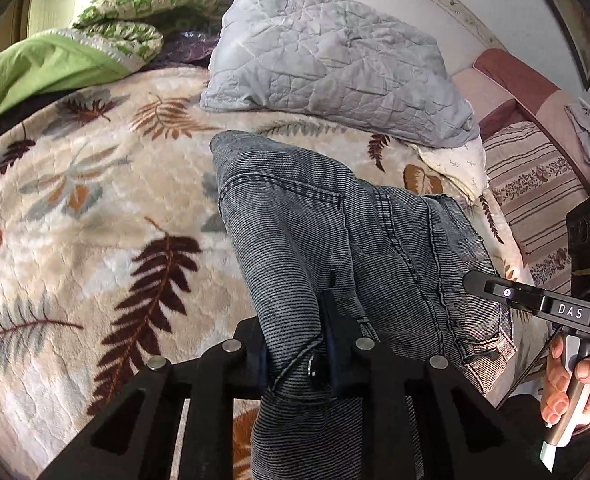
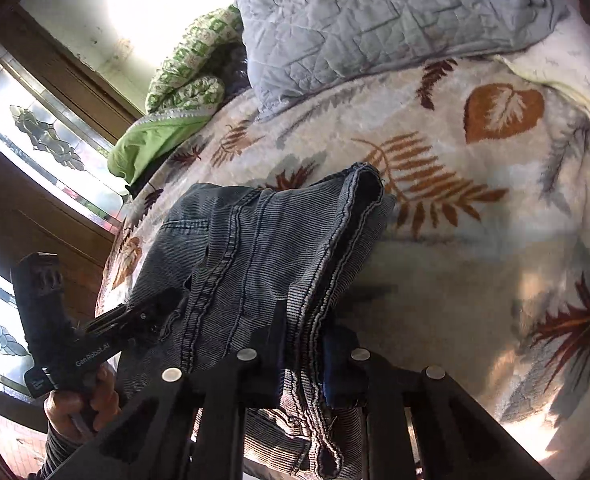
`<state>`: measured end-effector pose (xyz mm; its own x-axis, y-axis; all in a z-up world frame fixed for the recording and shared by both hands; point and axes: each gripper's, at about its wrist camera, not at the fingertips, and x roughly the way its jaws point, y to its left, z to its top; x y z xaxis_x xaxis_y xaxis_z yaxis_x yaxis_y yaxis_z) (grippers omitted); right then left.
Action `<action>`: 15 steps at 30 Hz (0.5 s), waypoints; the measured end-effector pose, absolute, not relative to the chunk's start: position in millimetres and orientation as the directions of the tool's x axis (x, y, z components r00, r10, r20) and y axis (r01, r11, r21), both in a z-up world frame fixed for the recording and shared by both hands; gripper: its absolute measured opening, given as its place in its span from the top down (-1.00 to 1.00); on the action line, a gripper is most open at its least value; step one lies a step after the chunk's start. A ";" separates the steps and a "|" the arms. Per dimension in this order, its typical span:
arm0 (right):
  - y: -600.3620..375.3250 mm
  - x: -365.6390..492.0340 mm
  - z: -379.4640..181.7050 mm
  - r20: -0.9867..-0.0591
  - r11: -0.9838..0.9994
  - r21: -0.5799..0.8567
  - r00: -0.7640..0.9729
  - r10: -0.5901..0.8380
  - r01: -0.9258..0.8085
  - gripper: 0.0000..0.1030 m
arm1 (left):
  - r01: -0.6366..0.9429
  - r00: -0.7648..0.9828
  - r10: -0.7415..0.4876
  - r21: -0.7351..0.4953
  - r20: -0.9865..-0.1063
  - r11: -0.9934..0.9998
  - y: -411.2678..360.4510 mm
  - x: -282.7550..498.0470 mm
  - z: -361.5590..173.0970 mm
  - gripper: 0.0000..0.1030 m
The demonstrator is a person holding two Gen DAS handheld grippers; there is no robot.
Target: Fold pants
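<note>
Grey-blue jeans lie doubled over on a leaf-patterned blanket, near the bed's front edge. My left gripper is shut on a fold of the jeans, the cloth bunched between its fingers. My right gripper is shut on the jeans' hem edge, layers showing pale inner cloth. The jeans stretch away from it, a back pocket visible. The right gripper also shows in the left wrist view, at the jeans' right side. The left gripper shows in the right wrist view, at the jeans' left.
A grey quilted pillow lies at the bed's far side. A green and white folded blanket sits far left. A striped sofa stands to the right. A glass-paned door is left in the right wrist view.
</note>
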<state>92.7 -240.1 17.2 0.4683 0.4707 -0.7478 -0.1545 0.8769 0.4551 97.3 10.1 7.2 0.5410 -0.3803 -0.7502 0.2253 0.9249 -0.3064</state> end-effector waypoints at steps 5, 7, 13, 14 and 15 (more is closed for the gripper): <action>-237.6 123.2 37.3 -0.707 0.879 0.441 0.533 0.465 -0.181 0.71 | 0.195 0.558 -0.362 -0.306 -0.747 0.932 14.6 135.1 6.1 0.53; -234.8 136.6 22.7 -0.718 0.871 0.465 0.508 0.476 -0.158 0.69 | 0.162 0.541 -0.310 -0.265 -0.781 0.951 14.0 145.0 -10.1 0.34; -221.9 138.1 -38.5 -0.852 0.949 0.313 0.429 0.299 -0.038 0.09 | 0.070 0.552 -0.161 -0.147 -0.818 0.987 23.6 122.7 -34.6 -0.41; -221.1 129.8 -29.5 -0.844 0.958 0.284 0.461 0.273 -0.048 -0.06 | 0.071 0.576 -0.132 -0.112 -0.806 0.991 21.4 112.9 -26.1 -0.41; -219.9 121.8 -19.2 -0.835 0.966 0.253 0.493 0.244 -0.050 -0.11 | 0.075 0.601 -0.106 -0.076 -0.792 0.994 18.2 104.0 -17.6 -0.41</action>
<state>121.8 -219.9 -19.2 0.4931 0.2437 -0.8351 -0.0498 0.9663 0.2526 104.0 18.2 -17.6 0.6009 -0.1061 -0.7923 0.0748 0.9943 -0.0764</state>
